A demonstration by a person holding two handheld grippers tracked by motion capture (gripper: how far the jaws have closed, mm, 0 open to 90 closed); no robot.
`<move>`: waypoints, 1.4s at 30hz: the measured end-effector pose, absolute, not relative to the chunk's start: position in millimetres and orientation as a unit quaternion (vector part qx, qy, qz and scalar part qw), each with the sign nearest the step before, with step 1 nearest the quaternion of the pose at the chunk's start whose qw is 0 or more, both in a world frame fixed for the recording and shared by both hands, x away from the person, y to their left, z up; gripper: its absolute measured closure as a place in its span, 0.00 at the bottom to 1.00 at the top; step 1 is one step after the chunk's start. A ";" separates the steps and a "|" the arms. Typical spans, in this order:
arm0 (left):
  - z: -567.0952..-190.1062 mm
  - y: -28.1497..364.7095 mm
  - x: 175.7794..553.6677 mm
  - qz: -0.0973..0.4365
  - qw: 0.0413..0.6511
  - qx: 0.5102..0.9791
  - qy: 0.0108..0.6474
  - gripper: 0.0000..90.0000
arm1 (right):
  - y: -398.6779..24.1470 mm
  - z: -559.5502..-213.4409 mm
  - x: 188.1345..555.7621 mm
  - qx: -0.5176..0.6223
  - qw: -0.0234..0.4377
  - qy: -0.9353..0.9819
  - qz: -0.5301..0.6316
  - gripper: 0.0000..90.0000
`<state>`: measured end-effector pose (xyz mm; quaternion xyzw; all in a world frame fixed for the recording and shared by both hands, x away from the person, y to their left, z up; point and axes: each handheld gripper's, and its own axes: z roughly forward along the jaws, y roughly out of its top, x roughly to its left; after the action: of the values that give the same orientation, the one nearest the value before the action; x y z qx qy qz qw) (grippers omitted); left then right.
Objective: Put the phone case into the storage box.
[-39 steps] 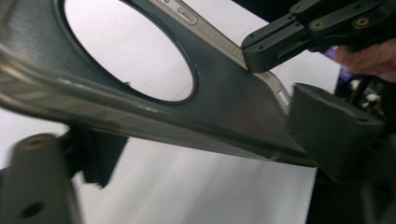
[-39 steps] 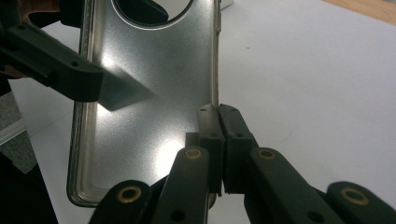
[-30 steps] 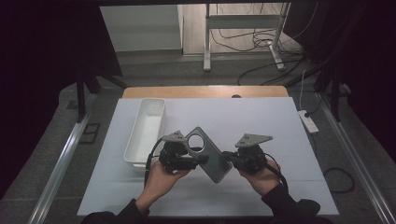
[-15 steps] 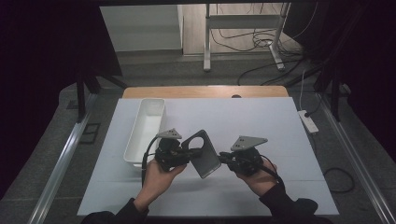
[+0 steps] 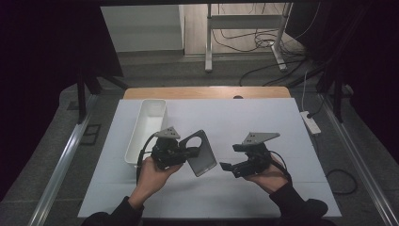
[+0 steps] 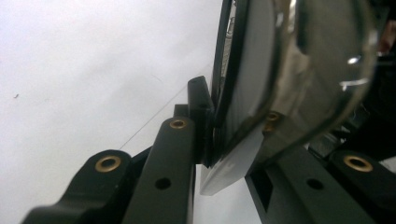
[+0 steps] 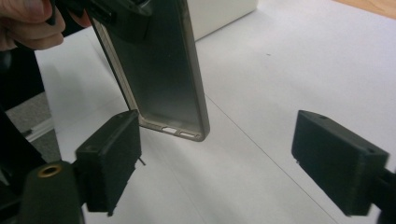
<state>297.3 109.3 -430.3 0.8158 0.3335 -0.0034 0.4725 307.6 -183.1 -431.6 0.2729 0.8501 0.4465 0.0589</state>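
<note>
The left gripper (image 5: 188,153) had its fingers clamped on one edge of the phone case (image 5: 201,153), holding it tilted in the air above the white bench (image 5: 282,122). The right gripper (image 5: 228,167) had just been opening; its fingers (image 7: 109,154) stood wide apart with nothing between them, the case's lower end just beside one pad. With only an edge pinched, the glossy case could likely slip or swing and drop onto the bench, well apart from the white tray (image 5: 147,129).
</note>
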 end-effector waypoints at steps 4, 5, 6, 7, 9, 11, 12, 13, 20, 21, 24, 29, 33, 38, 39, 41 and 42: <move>-429.1 102.0 297.0 -0.012 0.462 0.832 0.307 0.93 | -184.8 -430.6 310.0 0.271 0.058 0.849 0.450 0.17; -429.1 102.0 297.0 -0.012 0.462 0.832 0.307 0.93 | -184.8 -430.6 310.0 0.271 0.058 0.849 0.450 0.17; -429.0 98.4 296.6 -0.017 0.460 0.838 0.294 0.93 | -184.7 -430.5 310.9 0.265 0.054 0.850 0.453 0.18; -429.0 98.4 296.6 -0.017 0.460 0.838 0.294 0.93 | -184.7 -430.5 310.9 0.265 0.054 0.850 0.453 0.18; -428.9 95.1 295.7 -0.021 0.458 0.843 0.283 0.93 | -183.5 -431.0 311.2 0.257 0.050 0.852 0.453 0.20; -429.0 93.9 295.4 -0.024 0.460 0.843 0.278 0.93 | -181.6 -431.9 310.7 0.247 0.042 0.856 0.452 0.25; -428.4 93.0 294.9 -0.026 0.460 0.844 0.276 0.93 | -181.6 -431.9 310.7 0.247 0.042 0.856 0.452 0.25; -427.9 91.7 294.4 -0.031 0.463 0.844 0.270 0.93 | -178.1 -433.8 310.2 0.235 0.038 0.861 0.448 0.27; -427.8 84.1 292.0 -0.050 0.466 0.850 0.242 0.93 | -167.3 -436.8 307.3 0.193 0.012 0.877 0.440 0.48; -428.2 83.1 291.7 -0.053 0.466 0.851 0.239 0.93 | -165.8 -437.2 306.9 0.187 0.007 0.880 0.437 0.54; -429.3 81.0 290.8 -0.049 0.461 0.853 0.239 0.93 | -163.1 -438.1 305.5 0.168 -0.005 0.887 0.431 0.72; -429.8 82.1 291.5 -0.056 0.463 0.853 0.232 0.89 | -163.0 -437.2 303.3 0.149 -0.010 0.894 0.422 0.85; -430.2 83.2 292.0 -0.052 0.470 0.849 0.238 0.83 | -162.6 -434.5 299.7 0.145 -0.005 0.896 0.420 0.89; -431.2 84.0 290.9 -0.032 0.470 0.846 0.249 0.69 | -160.6 -431.8 295.9 0.153 0.016 0.894 0.420 0.89; -431.7 84.5 290.8 -0.029 0.469 0.847 0.250 0.64 | -161.0 -431.3 295.3 0.153 0.027 0.895 0.418 0.89; -432.8 85.5 291.0 -0.014 0.465 0.847 0.256 0.54 | -162.4 -430.8 294.8 0.157 0.040 0.895 0.416 0.89; -433.1 86.0 291.2 -0.009 0.464 0.847 0.260 0.49 | -163.4 -430.8 294.6 0.160 0.048 0.894 0.416 0.89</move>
<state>291.2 86.0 -433.1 0.8471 0.2596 -0.0091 0.4637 294.6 -163.4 -430.8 0.1596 0.8941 0.4157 0.0479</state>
